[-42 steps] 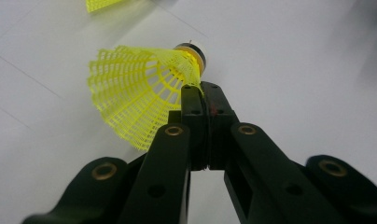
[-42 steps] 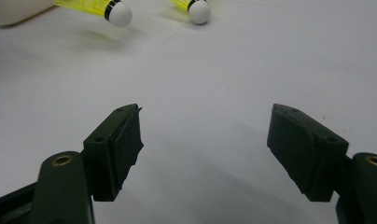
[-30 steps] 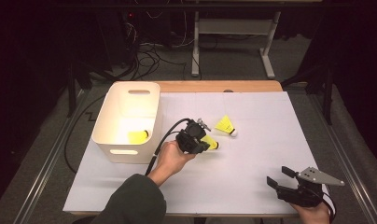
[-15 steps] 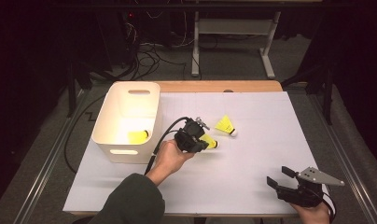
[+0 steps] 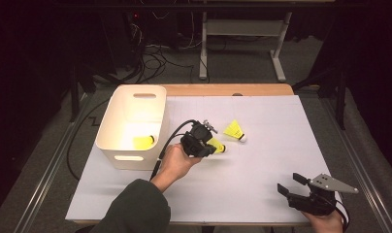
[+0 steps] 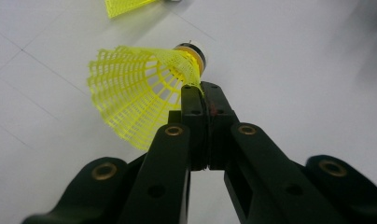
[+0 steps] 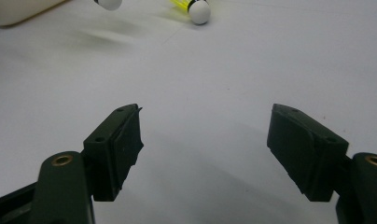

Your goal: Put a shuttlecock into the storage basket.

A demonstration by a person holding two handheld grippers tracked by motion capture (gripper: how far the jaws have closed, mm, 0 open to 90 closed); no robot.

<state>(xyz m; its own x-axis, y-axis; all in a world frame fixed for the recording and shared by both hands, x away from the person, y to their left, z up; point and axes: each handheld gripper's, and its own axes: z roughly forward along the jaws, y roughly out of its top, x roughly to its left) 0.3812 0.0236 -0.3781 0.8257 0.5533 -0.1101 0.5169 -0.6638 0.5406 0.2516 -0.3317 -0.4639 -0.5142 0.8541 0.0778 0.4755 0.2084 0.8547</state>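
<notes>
Three yellow shuttlecocks: one inside the white bin (image 5: pixel 132 104), on its floor (image 5: pixel 143 141), and two on the table just right of the bin (image 5: pixel 217 145) (image 5: pixel 234 130). One bin; two grippers (image 5: pixel 209 147) (image 5: pixel 288 185).

Left forearm comes up from the bottom edge in a dark green sleeve (image 5: pixel 136 206), angled toward the middle of the counter. The left hand (image 5: pixel 177 162) wraps the left gripper (image 5: pixel 208 145) from below, cable (image 5: pixel 172 136) looping off its back. From the left gripper view, its two black fingers (image 6: pixel 192 112) are pressed tight together, pads meeting face to face, tips aimed low and away from the body. Over at the near right corner, the right hand (image 5: pixel 325 222) sits low, just its knuckles in frame, carrying the right gripper (image 5: pixel 288 187) with the grey three-cornered plate (image 5: pixel 332 183) on top. Its fingers (image 7: pixel 119 144) stand wide apart, pointing toward the left, hovering just above the surface.
</notes>
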